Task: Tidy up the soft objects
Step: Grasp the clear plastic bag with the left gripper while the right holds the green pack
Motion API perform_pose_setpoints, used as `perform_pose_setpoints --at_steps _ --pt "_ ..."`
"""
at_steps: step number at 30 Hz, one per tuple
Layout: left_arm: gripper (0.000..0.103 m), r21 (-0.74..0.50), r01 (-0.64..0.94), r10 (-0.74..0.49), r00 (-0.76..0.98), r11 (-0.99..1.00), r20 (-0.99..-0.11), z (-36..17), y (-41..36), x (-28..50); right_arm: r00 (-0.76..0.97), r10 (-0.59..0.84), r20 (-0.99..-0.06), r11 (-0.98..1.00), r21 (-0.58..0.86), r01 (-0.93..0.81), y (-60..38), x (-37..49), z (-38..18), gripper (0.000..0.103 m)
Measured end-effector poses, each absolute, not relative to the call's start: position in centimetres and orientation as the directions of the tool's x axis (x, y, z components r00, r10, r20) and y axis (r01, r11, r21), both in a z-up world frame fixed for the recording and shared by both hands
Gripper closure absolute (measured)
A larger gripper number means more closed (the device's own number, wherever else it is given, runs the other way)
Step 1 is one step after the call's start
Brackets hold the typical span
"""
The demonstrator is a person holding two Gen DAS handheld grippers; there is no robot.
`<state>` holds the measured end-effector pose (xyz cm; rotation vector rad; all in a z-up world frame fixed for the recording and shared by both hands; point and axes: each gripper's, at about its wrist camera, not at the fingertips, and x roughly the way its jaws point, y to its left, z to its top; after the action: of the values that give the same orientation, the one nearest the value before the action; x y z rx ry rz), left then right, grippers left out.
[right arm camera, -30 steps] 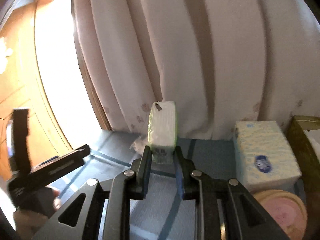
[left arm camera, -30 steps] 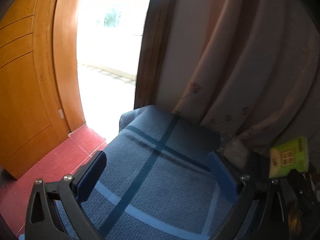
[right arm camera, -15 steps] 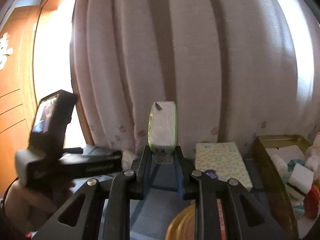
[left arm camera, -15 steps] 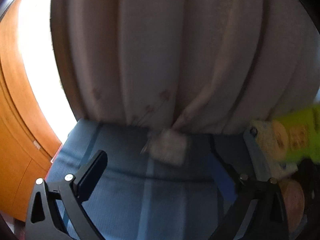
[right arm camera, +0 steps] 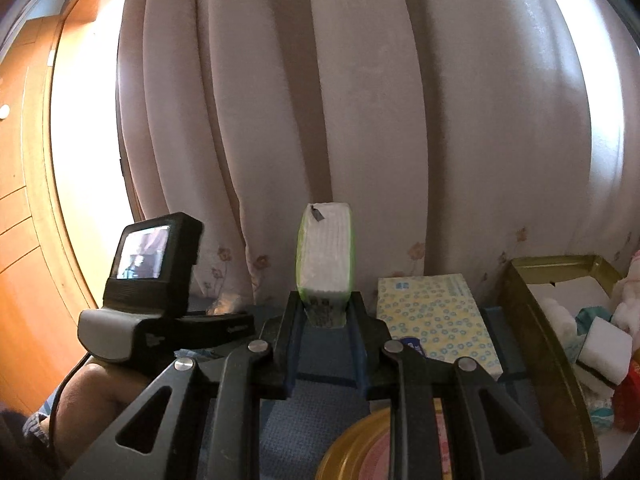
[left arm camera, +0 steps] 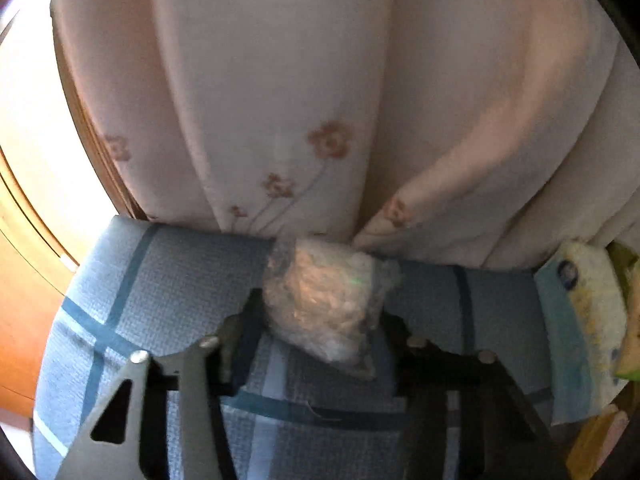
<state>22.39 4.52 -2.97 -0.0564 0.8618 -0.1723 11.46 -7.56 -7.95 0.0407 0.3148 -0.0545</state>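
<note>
A blue checked cloth (left arm camera: 168,280) bears a clear bag (left arm camera: 328,300) and tissue box (right arm camera: 436,316).

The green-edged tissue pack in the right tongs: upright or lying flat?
Upright. The tissue pack stands on end, its bottom pinched in the right tongs, its top rising against the curtain, clear of the blue cloth below.

the clear bag (left arm camera: 328,304) is crinkly glossy plastic over fluffy white fibre. the tabletop cloth (left arm camera: 160,280) is a matt, coarse blue weave. the curtain (left arm camera: 280,80) is soft matt fabric. the tissue pack (right arm camera: 325,252) wears shiny film; the tin (right arm camera: 532,320) looks like dull gold metal.
</note>
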Motion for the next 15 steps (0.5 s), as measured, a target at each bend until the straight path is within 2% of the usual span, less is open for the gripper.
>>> perform_pose_setpoints --at_steps 3,5,10,15 --pt "0.064 -0.186 0.096 -0.201 0.679 0.978 -0.707 -2.2 6.1 21.2 0.955 -0.047 -0.293 0.998 0.023 0.056 -9.6 8.5 -4.1 0.079" --pt "0.064 -0.197 0.057 -0.174 0.741 0.979 -0.648 -1.0 7.2 19.4 0.957 -0.047 -0.285 0.998 0.018 0.054 -9.5 8.4 -4.4 0.079" --pt "0.064 -0.14 -0.02 -0.056 0.851 0.99 -0.522 1.0 7.5 13.5 0.959 -0.061 -0.278 0.998 -0.014 0.059 -9.6 7.8 -3.7 0.079" --pt "0.064 -0.117 -0.056 -0.003 0.889 0.992 -0.458 2.2 7.2 9.6 0.959 -0.076 -0.272 0.997 -0.035 0.069 -9.3 7.4 -3.4 0.079"
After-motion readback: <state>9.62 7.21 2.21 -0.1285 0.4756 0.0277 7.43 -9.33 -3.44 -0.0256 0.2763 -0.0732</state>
